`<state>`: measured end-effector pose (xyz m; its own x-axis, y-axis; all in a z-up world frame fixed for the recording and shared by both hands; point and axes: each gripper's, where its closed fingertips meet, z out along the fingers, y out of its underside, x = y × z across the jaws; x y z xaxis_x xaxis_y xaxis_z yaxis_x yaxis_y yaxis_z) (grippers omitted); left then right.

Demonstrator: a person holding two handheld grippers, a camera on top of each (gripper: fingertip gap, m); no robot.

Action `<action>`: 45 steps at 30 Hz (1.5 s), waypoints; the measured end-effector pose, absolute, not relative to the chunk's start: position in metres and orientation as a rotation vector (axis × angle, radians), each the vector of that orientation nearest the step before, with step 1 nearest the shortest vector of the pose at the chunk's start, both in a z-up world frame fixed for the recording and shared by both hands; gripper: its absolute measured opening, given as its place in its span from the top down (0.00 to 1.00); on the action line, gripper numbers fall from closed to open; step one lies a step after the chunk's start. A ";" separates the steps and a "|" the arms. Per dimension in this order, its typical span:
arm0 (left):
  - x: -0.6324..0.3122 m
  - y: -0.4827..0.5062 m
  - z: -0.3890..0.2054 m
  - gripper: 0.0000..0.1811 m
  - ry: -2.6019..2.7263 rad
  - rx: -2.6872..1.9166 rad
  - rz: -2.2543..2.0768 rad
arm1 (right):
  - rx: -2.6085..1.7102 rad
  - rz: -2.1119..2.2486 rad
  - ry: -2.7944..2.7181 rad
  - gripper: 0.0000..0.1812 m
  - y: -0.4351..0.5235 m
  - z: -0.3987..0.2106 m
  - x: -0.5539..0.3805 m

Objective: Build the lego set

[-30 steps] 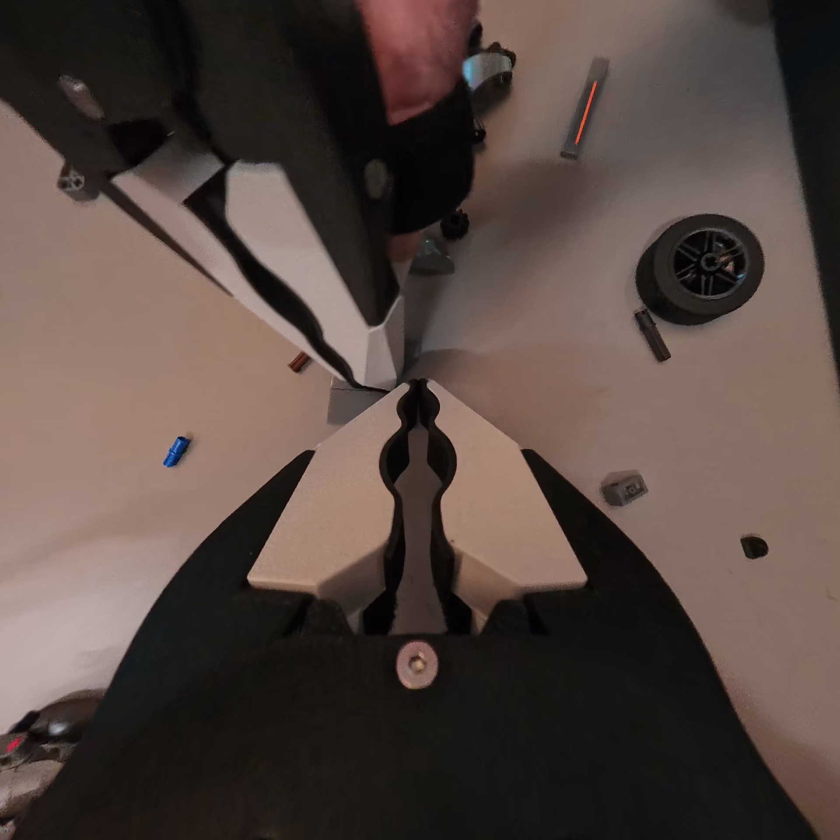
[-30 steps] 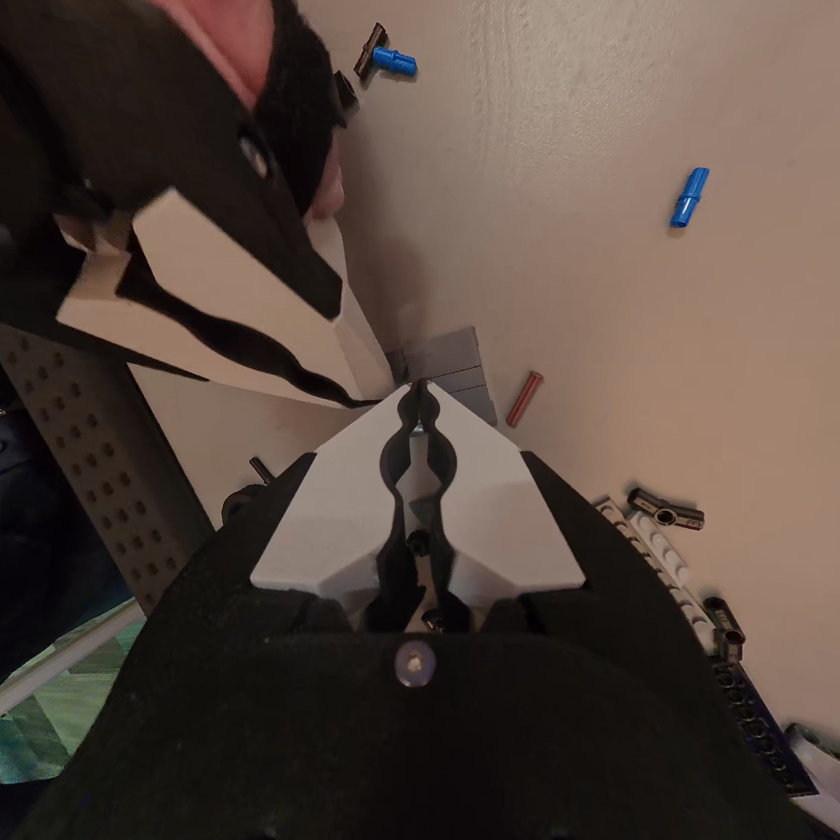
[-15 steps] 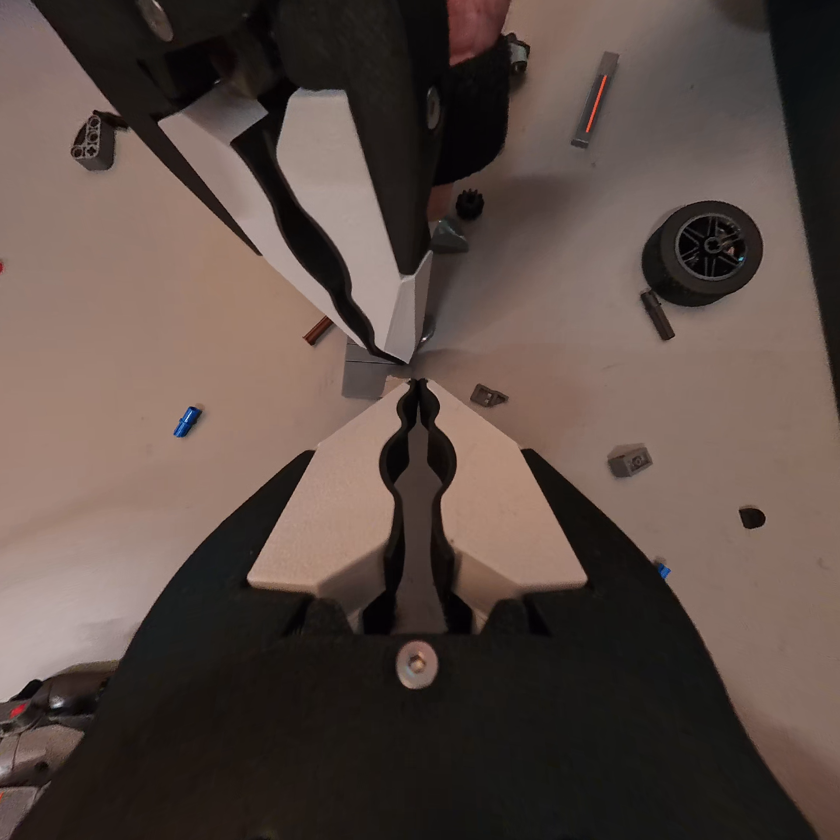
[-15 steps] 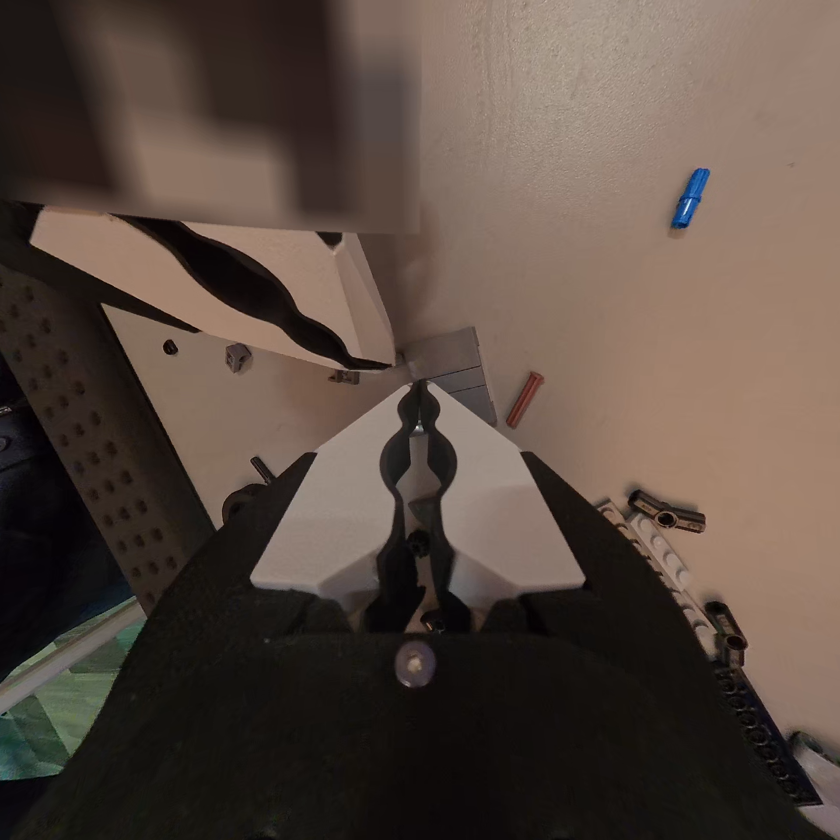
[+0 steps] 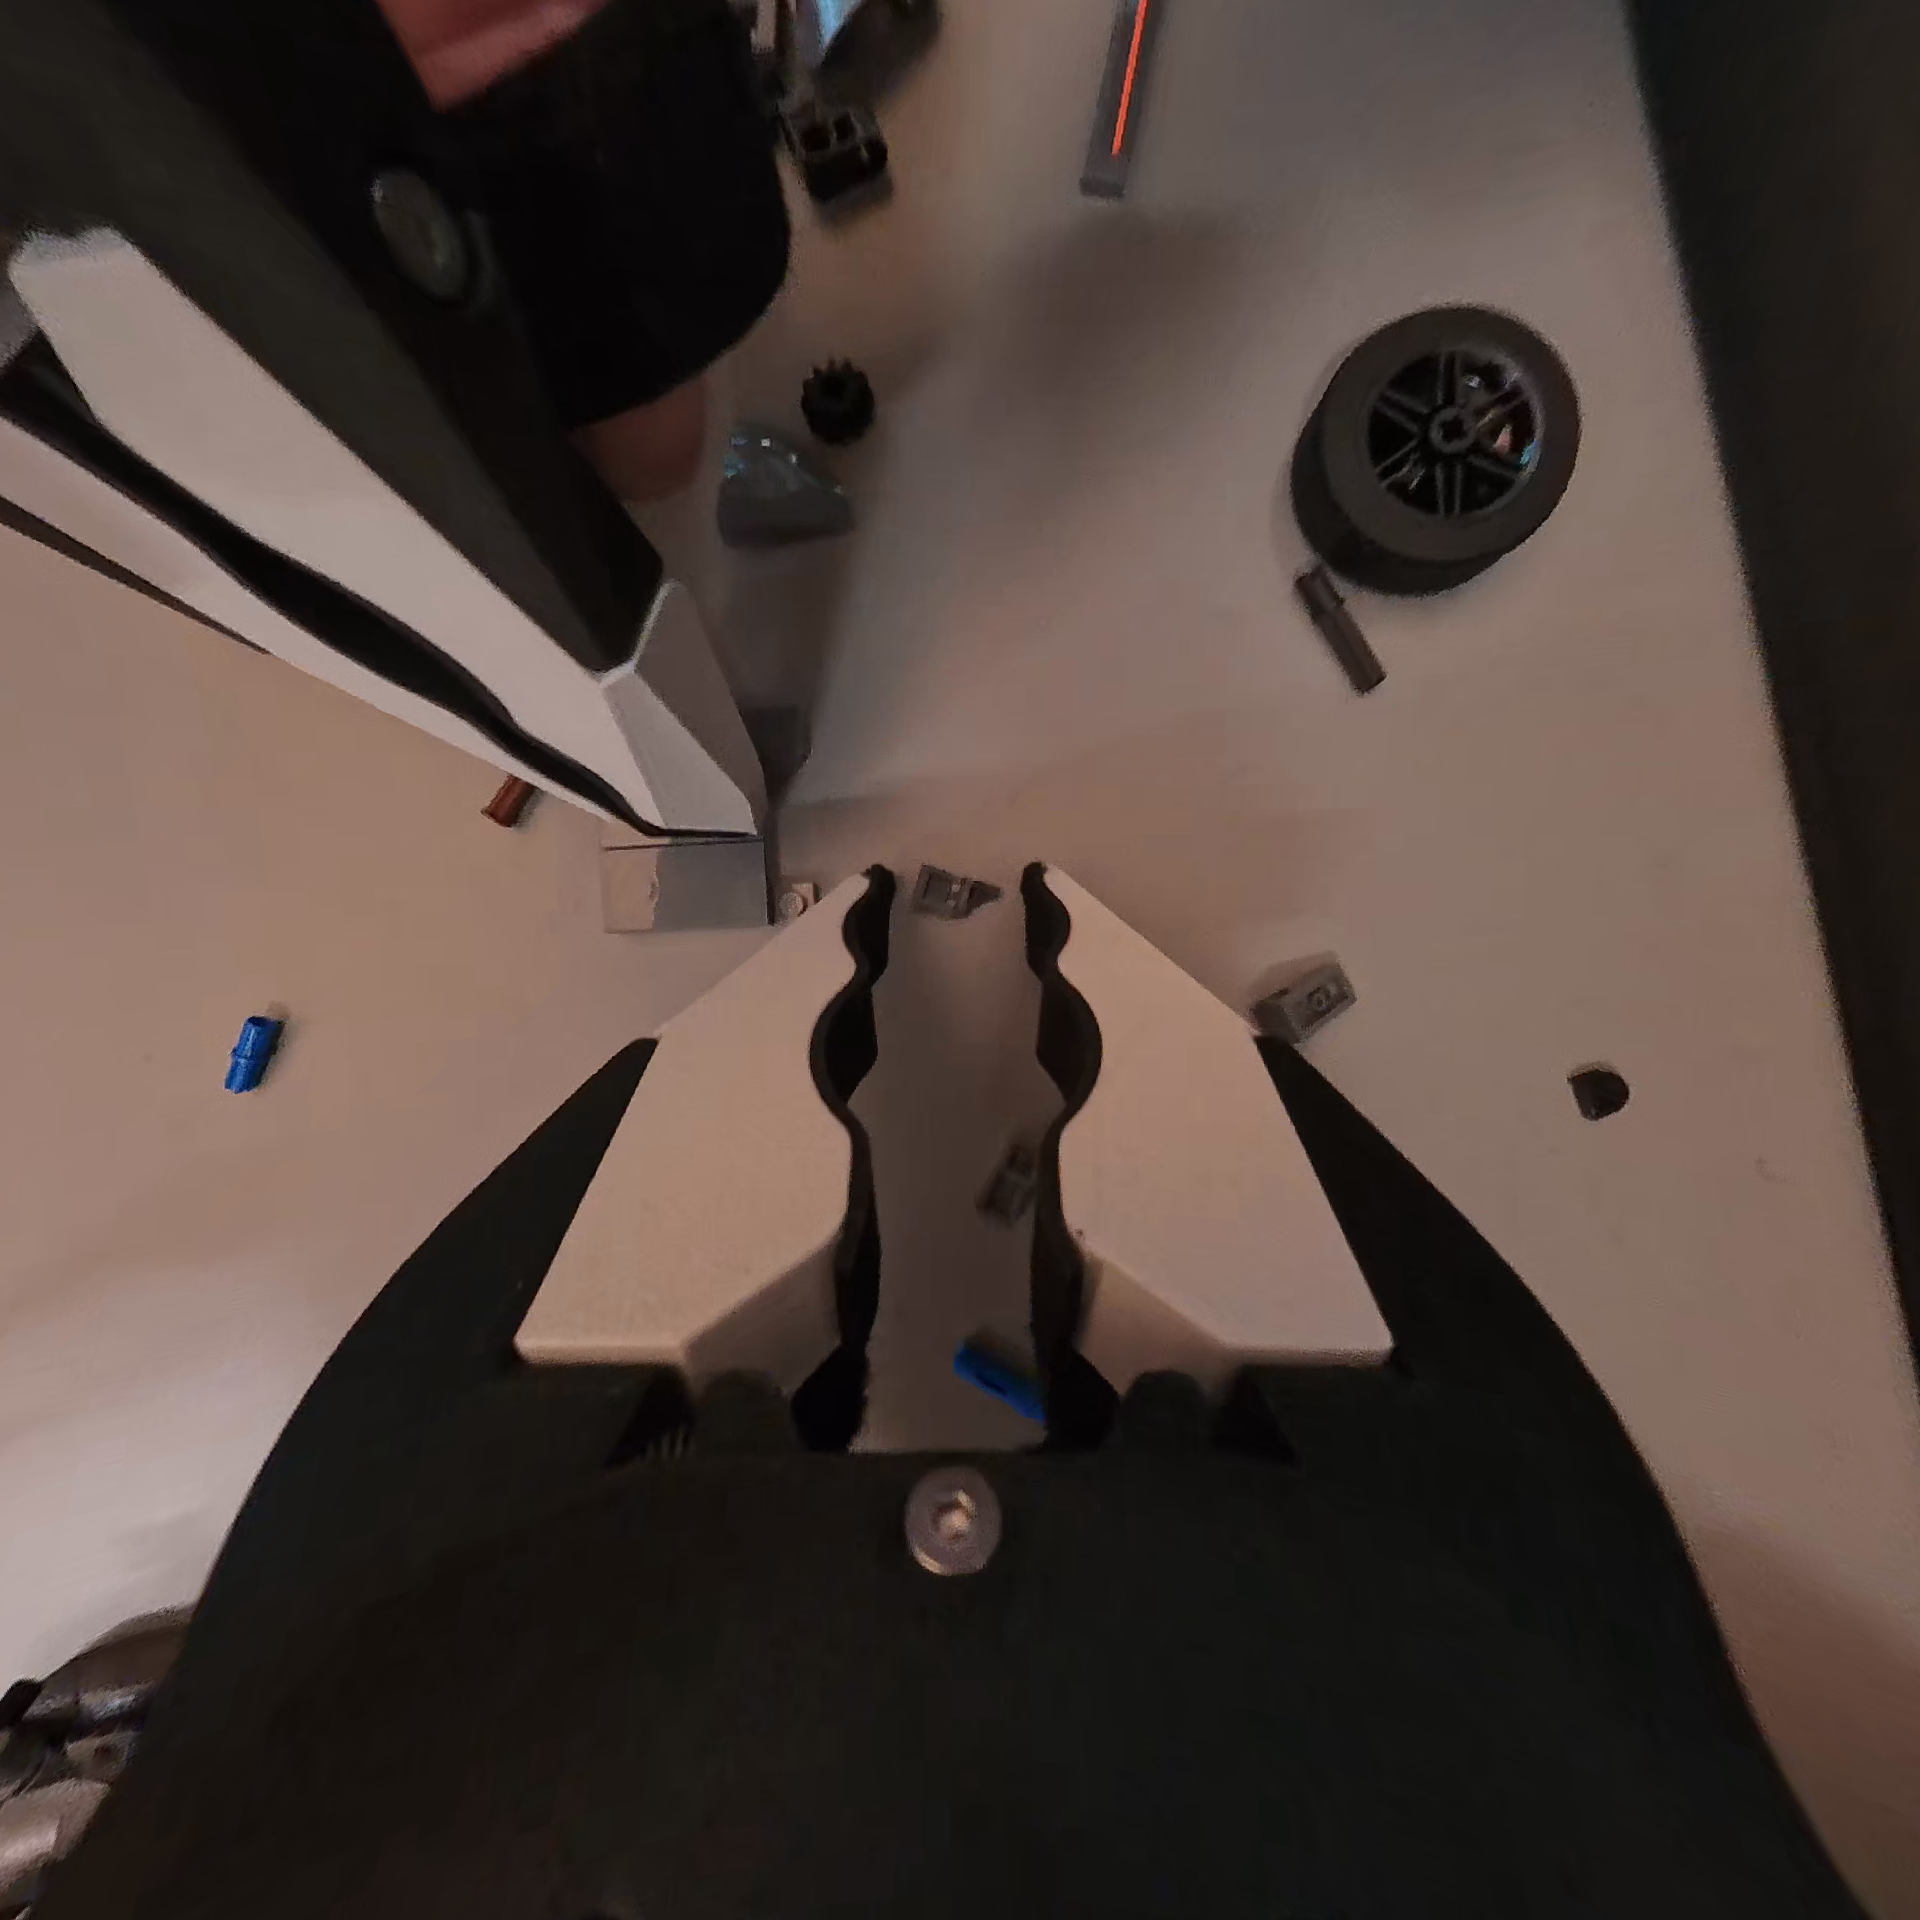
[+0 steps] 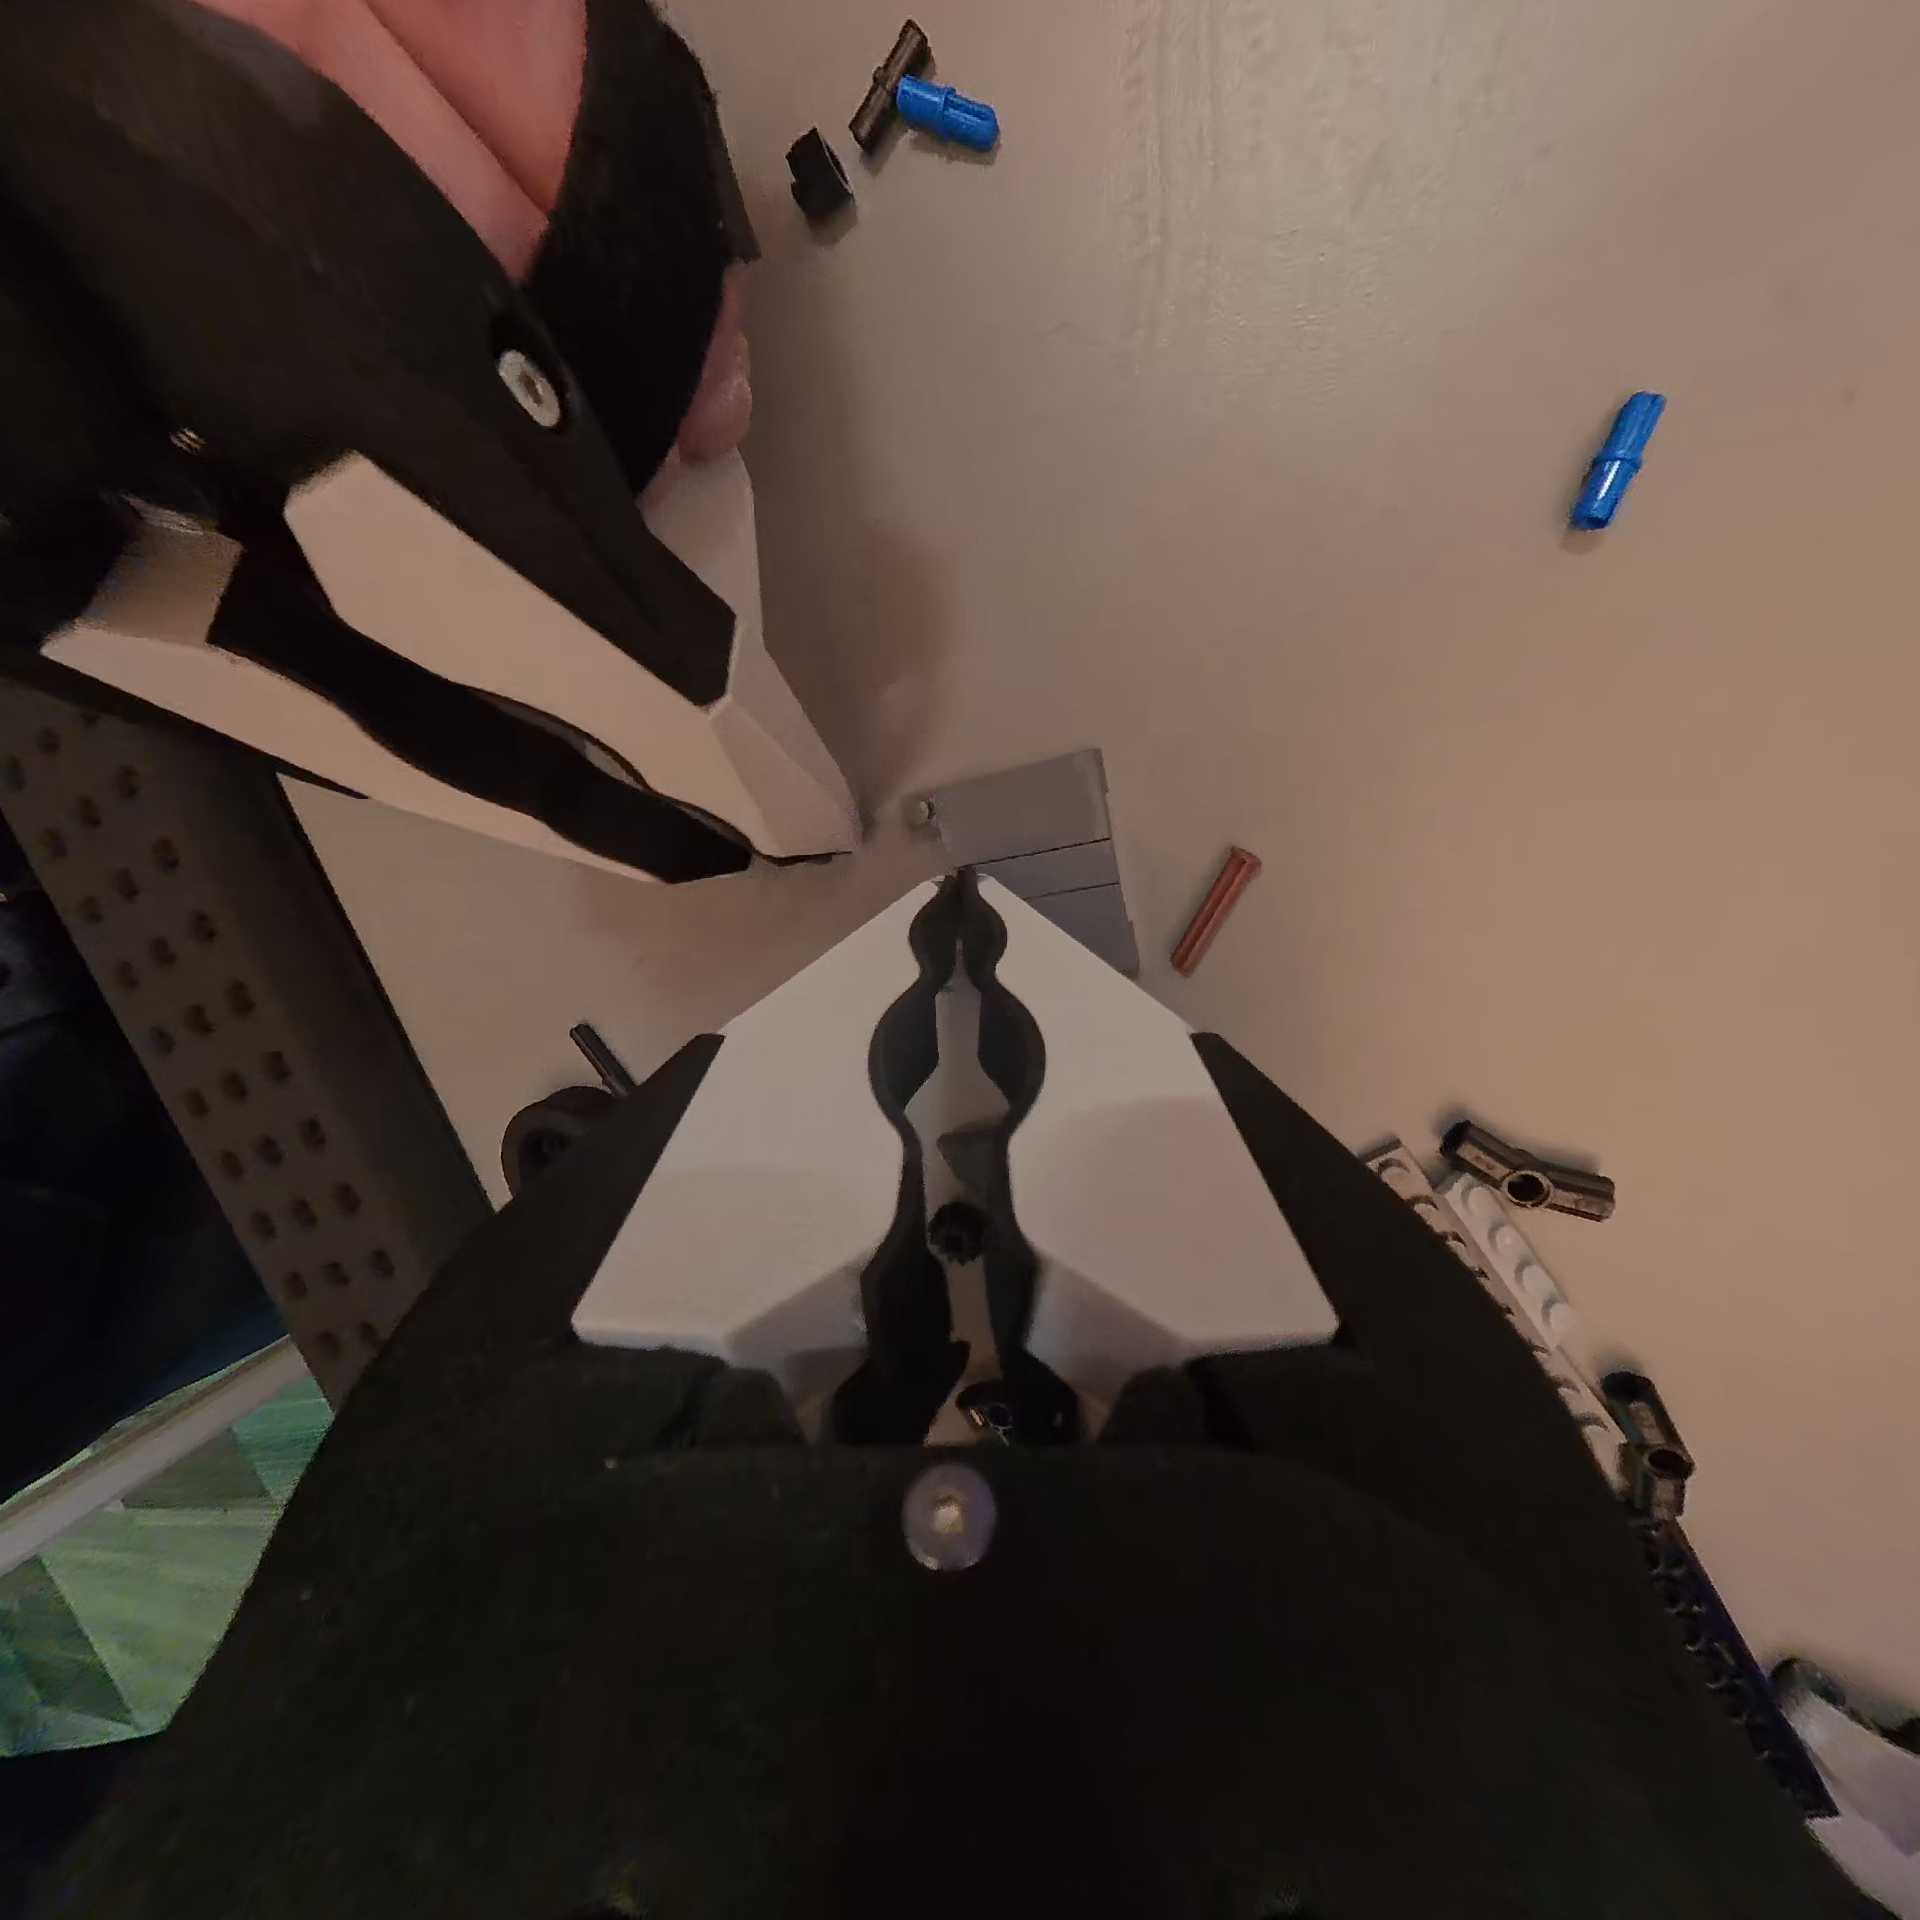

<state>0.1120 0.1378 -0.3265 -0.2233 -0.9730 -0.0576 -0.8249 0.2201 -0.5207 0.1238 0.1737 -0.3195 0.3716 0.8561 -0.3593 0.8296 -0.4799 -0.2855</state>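
A grey stack of flat plates (image 6: 1039, 821) lies on the pale table; it also shows in the left wrist view (image 5: 681, 883). My right gripper (image 6: 961, 883) is shut with its tips on the near edge of this stack. In the left wrist view it (image 5: 727, 821) comes in from the upper left. My left gripper (image 5: 954, 883) is open just right of the stack. A small dark grey piece (image 5: 951, 894) lies on the table between its tips. In the right wrist view the left gripper (image 6: 795, 847) is at the stack's left end.
A black wheel (image 5: 1439, 447), a black pin (image 5: 1340, 629), a grey slope piece (image 5: 1304, 1006), a black gear (image 5: 836, 400), a blue pin (image 5: 252, 1051) and a brown axle (image 6: 1216, 909) lie around. White plates and black connectors (image 6: 1527, 1179) are at the right; a perforated dark beam (image 6: 208, 1039) stands at the left. The tips of one gripper are about 4 centimetres away from the tips of the other.
My left gripper was shut at the stack's edge; it has opened and shifted right, so the small dark grey piece now lies between its tips. My right gripper has stayed shut on the stack.
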 end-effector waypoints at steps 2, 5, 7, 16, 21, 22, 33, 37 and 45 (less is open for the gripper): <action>0.112 0.139 -0.327 0.90 2.127 -1.672 -0.537 | -2.551 0.726 -1.572 1.00 0.174 -0.319 0.124; 0.111 0.138 -0.327 0.92 2.128 -1.673 -0.561 | -2.547 0.723 -1.574 1.00 0.174 -0.318 0.124; 0.111 0.138 -0.327 0.92 2.122 -1.682 -0.578 | -2.540 0.725 -1.572 1.00 0.175 -0.317 0.123; 0.114 0.151 -0.289 0.93 1.897 -1.663 -0.861 | -2.376 0.895 -1.509 1.00 0.178 -0.284 0.108; 0.107 0.185 -0.202 0.93 1.540 -1.365 -0.814 | -2.206 1.237 -1.260 0.96 0.193 -0.236 0.098; 0.103 0.188 -0.187 0.93 1.499 -1.299 -0.753 | -2.128 1.353 -1.216 0.94 0.192 -0.220 0.095; 0.102 0.169 -0.128 0.93 1.375 -1.001 -0.487 | -1.607 1.915 -1.056 0.92 0.171 -0.127 0.086; 0.103 0.160 -0.117 0.93 1.352 -0.956 -0.492 | -1.509 1.989 -1.100 0.96 0.159 -0.114 0.086; 0.103 0.164 -0.121 0.92 1.364 -0.953 -0.471 | -1.576 1.736 -1.161 0.97 0.167 -0.125 0.084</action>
